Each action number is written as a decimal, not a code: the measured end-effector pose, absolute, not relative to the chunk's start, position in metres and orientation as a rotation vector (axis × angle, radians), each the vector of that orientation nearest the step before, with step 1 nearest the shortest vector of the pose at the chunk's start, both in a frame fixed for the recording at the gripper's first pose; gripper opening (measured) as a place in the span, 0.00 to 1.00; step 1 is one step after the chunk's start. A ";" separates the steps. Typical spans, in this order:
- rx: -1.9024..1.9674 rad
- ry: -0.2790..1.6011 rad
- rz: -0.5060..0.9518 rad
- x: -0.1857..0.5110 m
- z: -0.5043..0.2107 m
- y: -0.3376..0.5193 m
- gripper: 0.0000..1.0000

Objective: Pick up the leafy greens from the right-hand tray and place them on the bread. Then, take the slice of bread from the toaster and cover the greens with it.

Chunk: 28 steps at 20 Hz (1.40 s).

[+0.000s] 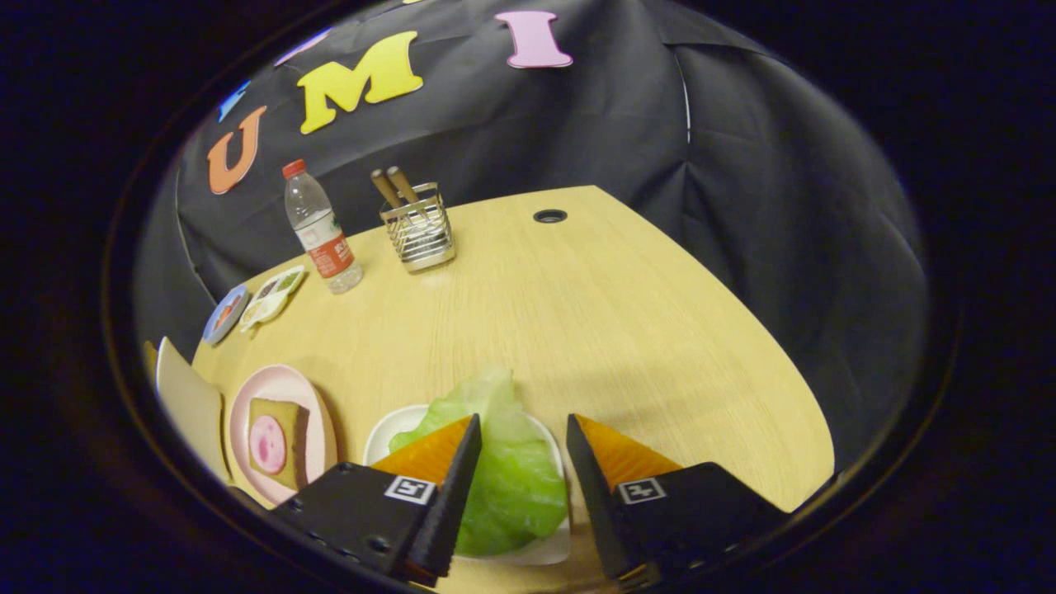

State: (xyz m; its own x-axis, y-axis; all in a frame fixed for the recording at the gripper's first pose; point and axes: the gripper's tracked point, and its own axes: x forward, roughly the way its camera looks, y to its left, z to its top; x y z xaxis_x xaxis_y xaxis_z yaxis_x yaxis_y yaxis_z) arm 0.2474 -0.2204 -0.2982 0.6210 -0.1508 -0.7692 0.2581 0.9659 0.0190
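Wooden table (627,330), leafy greens (511,470) between spread tool (521,422) fingers

A staged booth: a black cloth wall (742,165) behind a wooden table (627,330) set with food props.

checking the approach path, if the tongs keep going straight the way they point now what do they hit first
Most likely the leafy greens: they lie between the open tongs on the white tray. Beyond them is bare table, though depth is hard to judge here.
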 end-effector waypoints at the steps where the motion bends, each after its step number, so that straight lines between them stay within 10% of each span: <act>1: 0.123 0.869 -0.241 0.248 -0.296 -0.221 0.62; 9: 0.074 0.897 -0.251 0.241 -0.297 -0.217 0.00; 28: -0.027 0.630 -0.167 0.204 -0.171 -0.119 0.00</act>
State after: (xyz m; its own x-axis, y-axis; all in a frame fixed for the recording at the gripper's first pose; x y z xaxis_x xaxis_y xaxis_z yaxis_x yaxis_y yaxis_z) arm 0.2041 -0.1187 -0.1711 0.7951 -0.1632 -0.5841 0.1469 0.9863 -0.0755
